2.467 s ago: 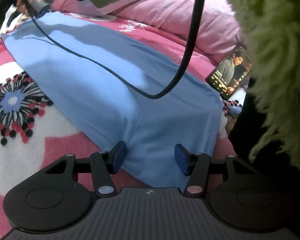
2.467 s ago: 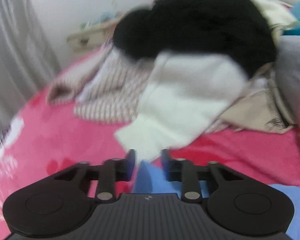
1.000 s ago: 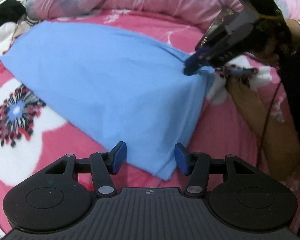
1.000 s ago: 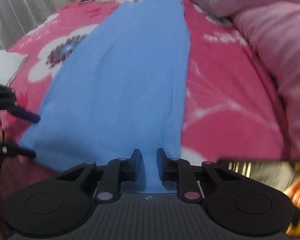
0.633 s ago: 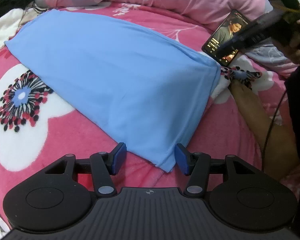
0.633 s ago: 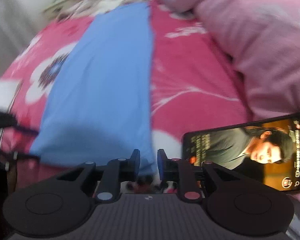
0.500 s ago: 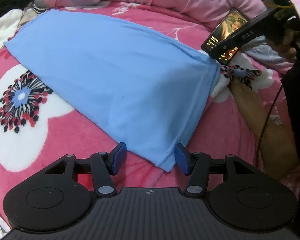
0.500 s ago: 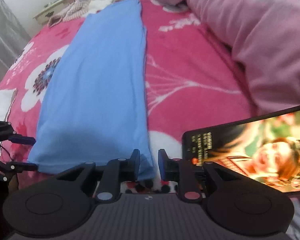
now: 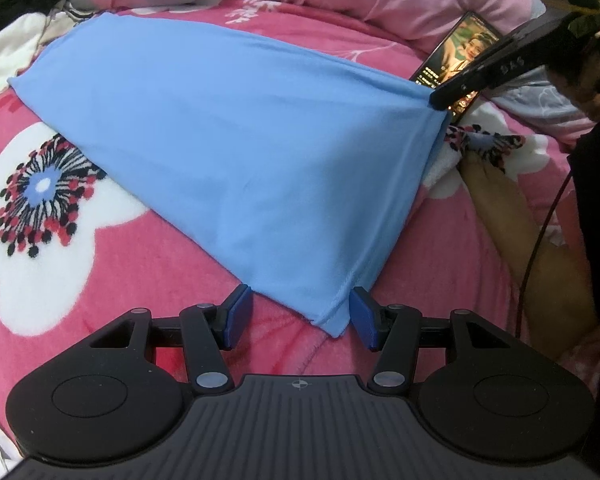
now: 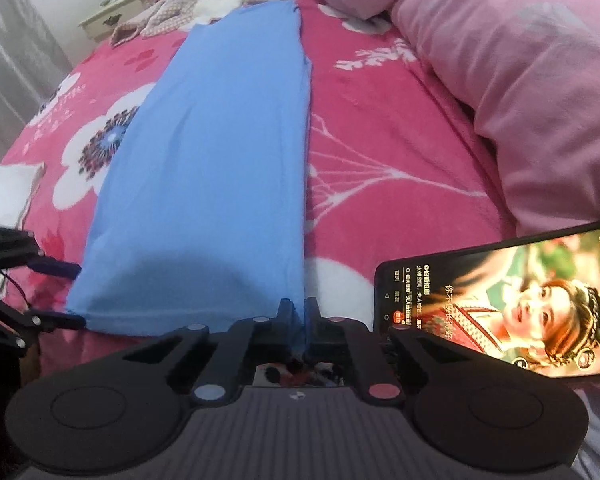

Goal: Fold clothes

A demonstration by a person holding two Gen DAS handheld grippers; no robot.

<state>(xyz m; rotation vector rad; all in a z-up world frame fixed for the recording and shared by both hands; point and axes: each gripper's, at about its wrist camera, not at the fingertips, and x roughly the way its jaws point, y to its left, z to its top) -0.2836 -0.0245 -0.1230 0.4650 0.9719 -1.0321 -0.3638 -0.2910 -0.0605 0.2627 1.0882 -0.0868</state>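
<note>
A long light-blue garment [image 9: 240, 140] lies folded into a strip on the pink flowered blanket [image 9: 60, 240]. Its near corner sits between the blue pads of my left gripper [image 9: 300, 316], which is open; the pads do not touch the cloth. My right gripper [image 10: 298, 312] is closing its jaws on the strip's other near corner and pinches the blue cloth [image 10: 212, 160]. In the left wrist view the right gripper [image 9: 440, 102] holds that corner slightly raised. The right wrist view shows the left gripper [image 10: 80, 296] at the left corner.
A phone [image 10: 500, 304] with a lit screen lies on the blanket just right of the pinched corner. A pink quilt [image 10: 520, 80] is bunched along the right. A pile of clothes [image 9: 16, 20] lies beyond the strip's far end. A person's bare leg [image 9: 520, 240] rests nearby.
The right gripper's jaws have narrowed onto the garment's corner, which now stands a little higher. The left gripper has stayed open over the other corner.
</note>
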